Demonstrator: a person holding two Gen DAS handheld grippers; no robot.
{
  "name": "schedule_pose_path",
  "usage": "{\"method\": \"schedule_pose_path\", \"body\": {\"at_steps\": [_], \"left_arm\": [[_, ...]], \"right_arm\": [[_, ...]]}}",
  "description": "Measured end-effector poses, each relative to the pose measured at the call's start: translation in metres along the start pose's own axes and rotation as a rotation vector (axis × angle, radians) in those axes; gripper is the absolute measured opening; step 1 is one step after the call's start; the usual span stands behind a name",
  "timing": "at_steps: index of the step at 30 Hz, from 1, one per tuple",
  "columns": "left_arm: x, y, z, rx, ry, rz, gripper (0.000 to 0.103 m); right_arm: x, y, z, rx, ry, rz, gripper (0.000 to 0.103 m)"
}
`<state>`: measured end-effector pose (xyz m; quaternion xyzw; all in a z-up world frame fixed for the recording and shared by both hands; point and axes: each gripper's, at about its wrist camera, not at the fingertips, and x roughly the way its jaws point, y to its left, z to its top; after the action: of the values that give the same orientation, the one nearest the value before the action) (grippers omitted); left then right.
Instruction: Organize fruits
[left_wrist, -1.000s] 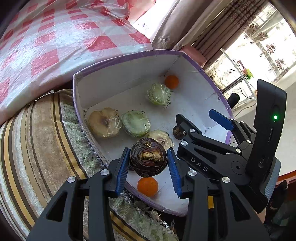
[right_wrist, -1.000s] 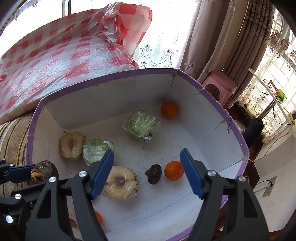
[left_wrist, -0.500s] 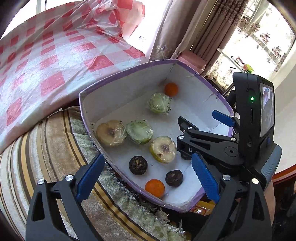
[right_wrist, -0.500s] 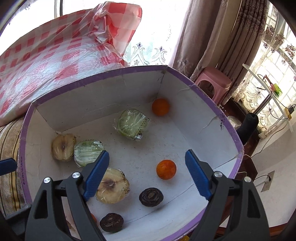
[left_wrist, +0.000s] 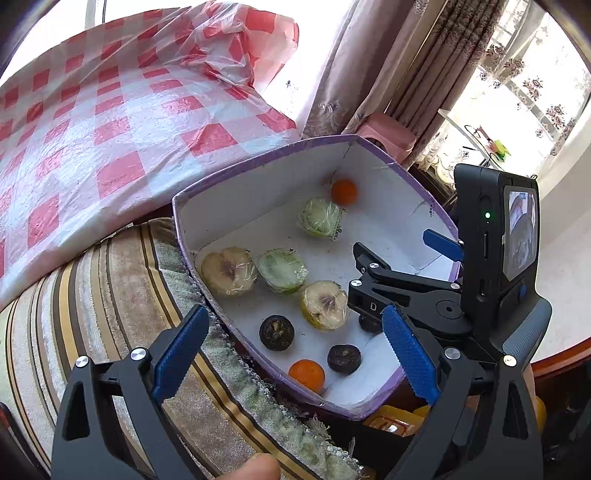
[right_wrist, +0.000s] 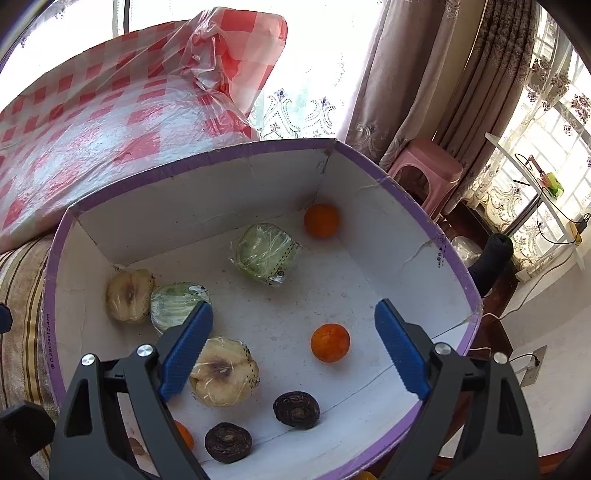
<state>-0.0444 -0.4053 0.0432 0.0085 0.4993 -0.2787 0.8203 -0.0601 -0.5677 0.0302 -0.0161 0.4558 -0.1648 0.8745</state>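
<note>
A white box with a purple rim holds wrapped fruit halves, oranges and dark round fruits. In the left wrist view two dark fruits and an orange lie near the front wall. My left gripper is open and empty, above the box's near rim. My right gripper is open and empty over the box, above an orange and a wrapped yellowish half. The right gripper also shows in the left wrist view.
A red-checked plastic sheet covers the surface behind the box. A striped towel lies under the box at the left. A pink stool and curtains stand behind. A fingertip shows at the bottom edge.
My left gripper opened and let the dark fruit go into the box, then drew back. The right gripper shifted slightly back over the box.
</note>
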Motion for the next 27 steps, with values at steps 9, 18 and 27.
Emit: {"method": "schedule_pose_path", "body": {"at_steps": [9, 18, 27], "left_arm": [[-0.0071, -0.0039, 0.0011, 0.018, -0.035, 0.017, 0.098], [-0.0079, -0.0048, 0.0015, 0.022, -0.039, 0.025, 0.098], [-0.0076, -0.0048, 0.0010, 0.025, -0.041, 0.028, 0.098]], "right_arm": [[-0.0014, 0.0003, 0.0008, -0.002, -0.001, 0.002, 0.089], [-0.0022, 0.0013, 0.0012, -0.001, 0.000, 0.005, 0.089], [-0.0022, 0.0037, 0.0005, -0.002, 0.001, 0.007, 0.089]]}}
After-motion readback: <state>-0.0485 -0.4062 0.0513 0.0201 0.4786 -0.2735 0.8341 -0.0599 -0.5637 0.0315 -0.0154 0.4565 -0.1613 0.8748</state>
